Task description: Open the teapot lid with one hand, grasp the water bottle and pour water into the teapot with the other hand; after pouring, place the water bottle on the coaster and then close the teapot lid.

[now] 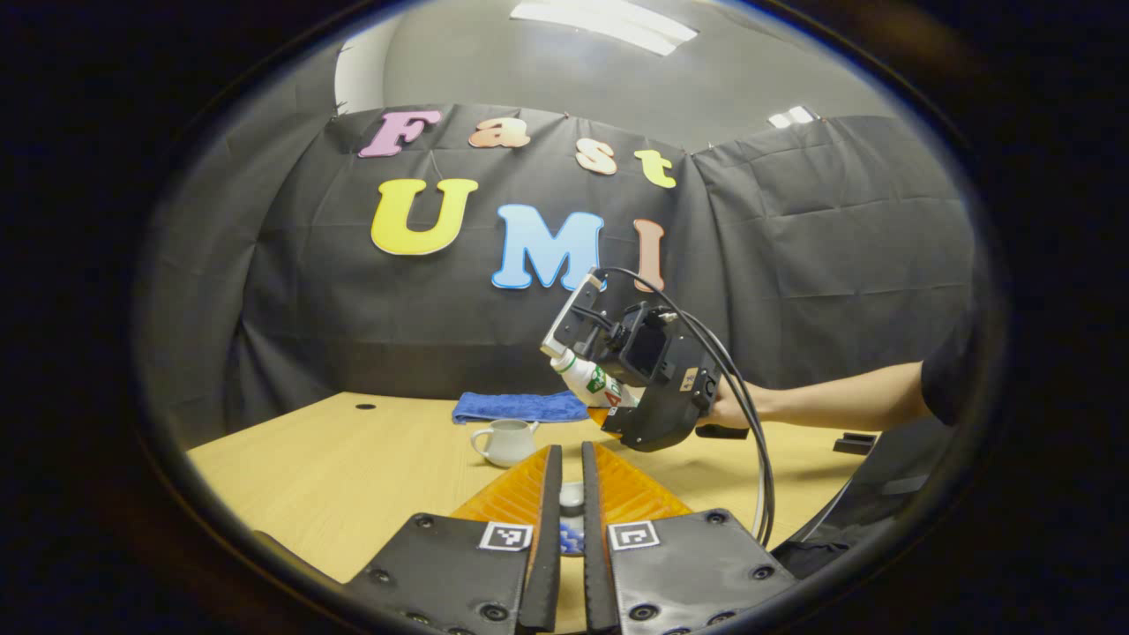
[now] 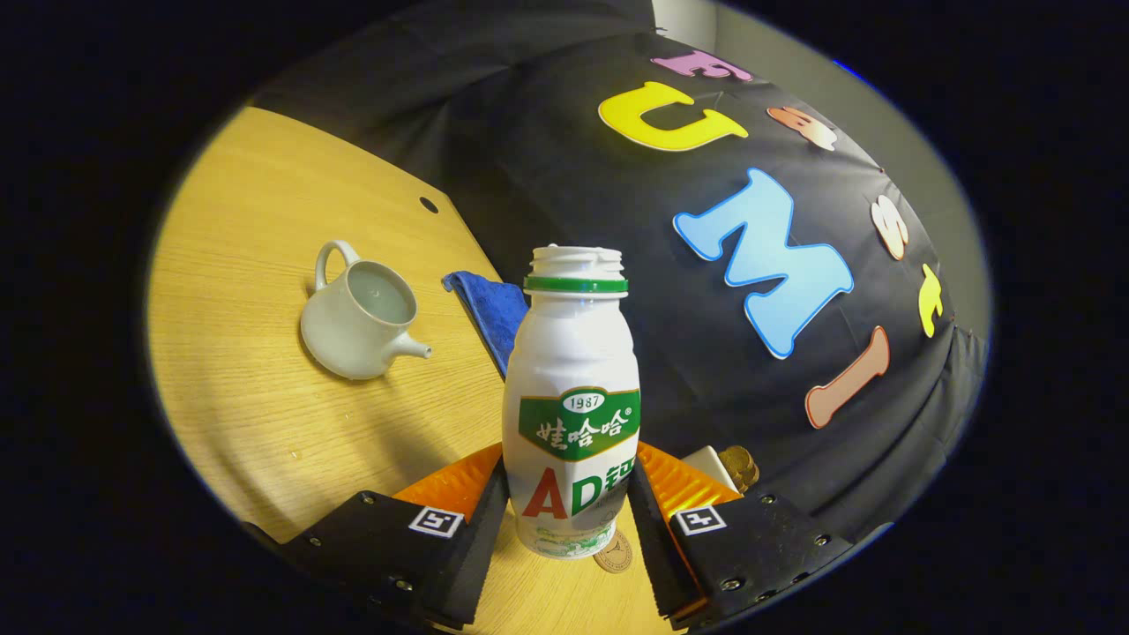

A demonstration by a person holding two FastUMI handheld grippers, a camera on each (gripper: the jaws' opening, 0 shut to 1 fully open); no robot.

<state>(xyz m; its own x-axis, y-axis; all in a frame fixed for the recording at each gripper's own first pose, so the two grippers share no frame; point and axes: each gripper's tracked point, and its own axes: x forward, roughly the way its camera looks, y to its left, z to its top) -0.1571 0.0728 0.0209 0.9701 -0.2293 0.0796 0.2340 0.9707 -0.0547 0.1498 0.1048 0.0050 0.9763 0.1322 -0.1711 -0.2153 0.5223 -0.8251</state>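
Clamping the water bottle in my right hand-held gripper, tilted above the worktop; my left hand-held gripper pinches the teapot lid; teapot open.

The water bottle's base hides behind the right gripper; at six o'clock, the lid shows as a sliver between the left gripper's fingers.

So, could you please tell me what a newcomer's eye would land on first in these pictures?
First the white water bottle, uncapped and clamped between the right gripper fingers, front and centre in the right gripper view. Next the lidless white teapot on the wooden table to its left, near a blue cloth. In the left gripper view, the left gripper pinches a small pale lid.
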